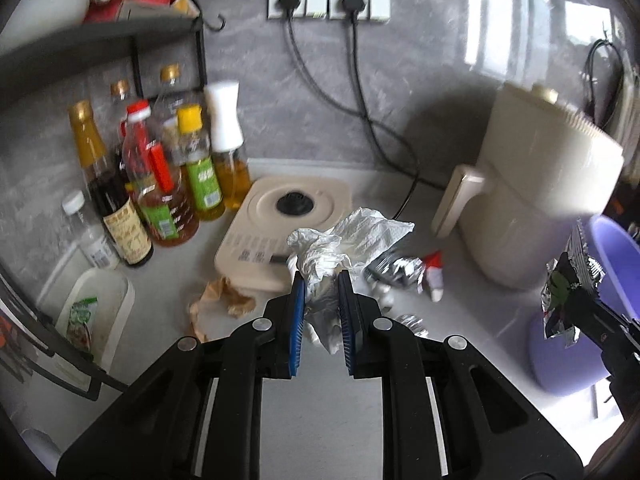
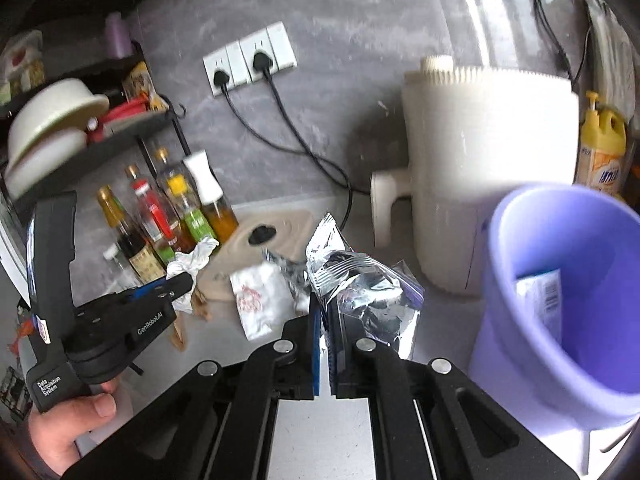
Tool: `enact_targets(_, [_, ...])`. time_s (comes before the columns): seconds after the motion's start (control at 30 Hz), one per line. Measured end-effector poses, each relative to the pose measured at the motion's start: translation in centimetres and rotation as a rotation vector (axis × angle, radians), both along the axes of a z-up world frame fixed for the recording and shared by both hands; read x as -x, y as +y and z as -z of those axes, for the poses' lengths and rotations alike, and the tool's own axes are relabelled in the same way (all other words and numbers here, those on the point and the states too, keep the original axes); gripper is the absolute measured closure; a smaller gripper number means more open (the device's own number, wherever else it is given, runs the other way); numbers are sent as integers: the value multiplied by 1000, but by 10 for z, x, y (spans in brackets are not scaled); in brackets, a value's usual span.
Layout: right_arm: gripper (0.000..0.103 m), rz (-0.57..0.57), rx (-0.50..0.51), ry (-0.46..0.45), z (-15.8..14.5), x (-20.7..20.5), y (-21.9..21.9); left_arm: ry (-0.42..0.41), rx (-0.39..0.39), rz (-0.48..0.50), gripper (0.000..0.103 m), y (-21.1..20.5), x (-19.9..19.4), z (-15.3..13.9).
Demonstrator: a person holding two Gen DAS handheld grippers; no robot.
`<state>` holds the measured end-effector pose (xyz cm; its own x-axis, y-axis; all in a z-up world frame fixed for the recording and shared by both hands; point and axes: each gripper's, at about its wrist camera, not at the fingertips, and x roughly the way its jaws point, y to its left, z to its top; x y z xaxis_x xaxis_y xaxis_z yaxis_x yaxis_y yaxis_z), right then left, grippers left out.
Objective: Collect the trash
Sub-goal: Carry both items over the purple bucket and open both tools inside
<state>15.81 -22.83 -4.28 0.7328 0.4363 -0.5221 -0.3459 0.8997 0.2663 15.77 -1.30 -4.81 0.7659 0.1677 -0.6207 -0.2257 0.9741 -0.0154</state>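
My left gripper (image 1: 322, 280) is shut on a crumpled white paper tissue (image 1: 326, 258), lifted above the counter; it also shows in the right wrist view (image 2: 188, 266). My right gripper (image 2: 326, 300) is shut on a silver foil snack wrapper (image 2: 356, 284), held just left of the purple trash bin (image 2: 560, 280). The bin tilts toward me with a packet inside. In the left wrist view the wrapper (image 1: 568, 288) hangs before the bin (image 1: 612, 248). Loose on the counter are a foil scrap (image 1: 400, 270), a red-and-white wrapper (image 1: 434, 274), brown paper (image 1: 224, 296) and a white printed bag (image 2: 258, 300).
A beige kitchen scale (image 1: 288, 216) lies behind the trash. Several oil and sauce bottles (image 1: 160, 176) stand at left under a black shelf (image 1: 100, 40). A cream air fryer (image 1: 540, 184) stands at right. Two black cords (image 1: 360, 104) run from wall sockets. A yellow detergent bottle (image 2: 600, 148) stands far right.
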Motion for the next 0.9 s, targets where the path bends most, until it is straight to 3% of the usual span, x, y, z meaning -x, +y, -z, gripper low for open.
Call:
enact_targets(0.5, [99,105,-41,-119,-49,4,-53,-107,3,124,86,-59,-10,-49])
enact_targets(0.9, [99,288,-20,-136,-58,11,-125,-124,21,310,86,-139,-27,-58])
